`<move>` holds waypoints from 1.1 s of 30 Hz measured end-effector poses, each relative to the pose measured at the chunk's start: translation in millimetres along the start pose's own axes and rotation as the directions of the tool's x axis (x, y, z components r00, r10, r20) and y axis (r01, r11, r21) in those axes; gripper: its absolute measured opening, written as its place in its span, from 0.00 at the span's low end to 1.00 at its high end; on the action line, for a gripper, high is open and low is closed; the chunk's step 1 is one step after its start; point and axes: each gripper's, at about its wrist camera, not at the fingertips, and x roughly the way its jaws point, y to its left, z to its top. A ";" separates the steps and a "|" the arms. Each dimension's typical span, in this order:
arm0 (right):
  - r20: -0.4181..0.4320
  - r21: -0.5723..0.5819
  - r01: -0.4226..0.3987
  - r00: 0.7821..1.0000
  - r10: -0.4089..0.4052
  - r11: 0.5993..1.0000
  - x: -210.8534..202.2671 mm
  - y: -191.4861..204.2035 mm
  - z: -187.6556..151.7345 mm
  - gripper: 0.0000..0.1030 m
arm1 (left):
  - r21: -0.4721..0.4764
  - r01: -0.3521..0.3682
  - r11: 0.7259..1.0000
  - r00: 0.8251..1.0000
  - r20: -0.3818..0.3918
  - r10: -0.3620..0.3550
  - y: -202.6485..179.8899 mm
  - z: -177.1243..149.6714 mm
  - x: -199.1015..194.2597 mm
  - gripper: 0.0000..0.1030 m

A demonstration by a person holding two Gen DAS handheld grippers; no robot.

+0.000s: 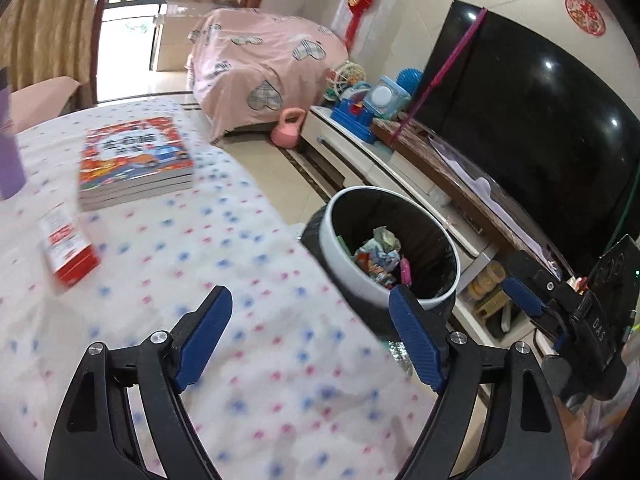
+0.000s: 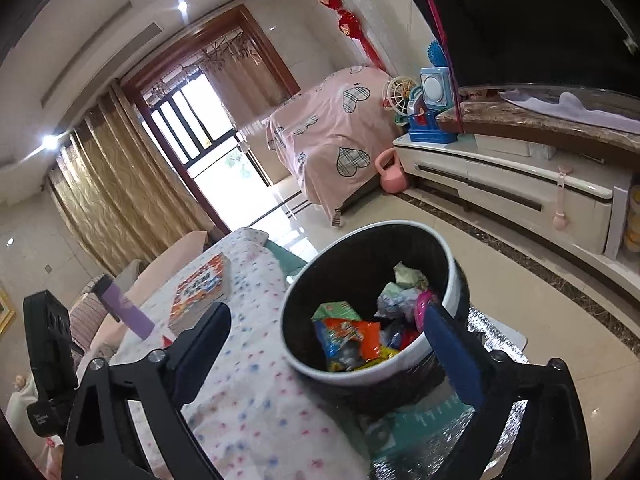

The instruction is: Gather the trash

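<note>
Left gripper [image 1: 308, 300]: jaws spread wide, nothing between, above dotted tablecloth [image 1: 240, 320].
Right gripper [image 2: 328, 316]: jaws spread wide, empty, over bin rim.
Trash bin [image 2: 454, 280]: round, white-rimmed, black-lined, on floor just beside table edge.
Trash [image 2: 348, 336]: crumpled wrappers, inside bin.
Book stack [image 1: 136, 160], red-white box [image 1: 70, 248]: on table.

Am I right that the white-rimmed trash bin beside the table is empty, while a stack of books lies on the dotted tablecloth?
Not quite: the trash bin is not empty. The right wrist view shows crumpled wrappers and paper inside it. The rest holds: the stack of books lies on the dotted tablecloth, and the bin stands beside the table.
</note>
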 end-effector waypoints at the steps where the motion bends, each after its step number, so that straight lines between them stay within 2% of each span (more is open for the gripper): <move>1: 0.002 0.000 -0.003 1.000 0.003 1.000 -3.4 3.6 -3.8 0.98 | -0.003 -0.009 1.000 1.000 0.008 0.009 2.9 -3.8 -5.5 0.82; 8: -0.014 0.001 -0.024 1.000 0.024 1.000 -24.3 26.5 -36.7 0.99 | -0.011 -0.044 0.999 0.998 0.048 0.045 18.3 -35.7 -42.7 0.84; 14: -0.008 -0.049 -0.011 1.000 0.010 0.999 -41.0 46.2 -61.5 0.99 | 0.014 -0.066 0.998 0.995 0.077 0.065 18.1 -60.4 -67.5 0.84; 21: 0.043 -0.127 0.024 0.999 -0.018 0.992 -68.3 69.2 -77.7 1.00 | 0.048 -0.105 0.993 0.982 0.159 0.097 12.9 -74.6 -103.0 0.85; 25: 0.109 -0.211 0.052 0.994 -0.030 0.976 -89.1 88.9 -75.2 1.00 | 0.065 -0.136 0.989 0.968 0.223 0.119 8.2 -78.8 -123.3 0.93; 28: 0.177 -0.270 0.072 0.984 -0.024 0.960 -108.0 105.3 -75.2 1.00 | 0.058 -0.153 0.987 0.953 0.273 0.132 8.7 -81.8 -136.9 0.96; 31: 0.244 -0.319 0.097 0.970 -0.017 0.943 -120.4 115.8 -78.8 1.00 | 0.051 -0.203 0.978 0.928 0.329 0.175 9.2 -87.5 -147.0 1.00; 33: 0.285 -0.335 0.122 0.958 -0.023 0.934 -124.1 118.6 -82.9 1.00 | 0.043 -0.257 0.965 0.903 0.368 0.224 10.4 -93.0 -151.0 1.00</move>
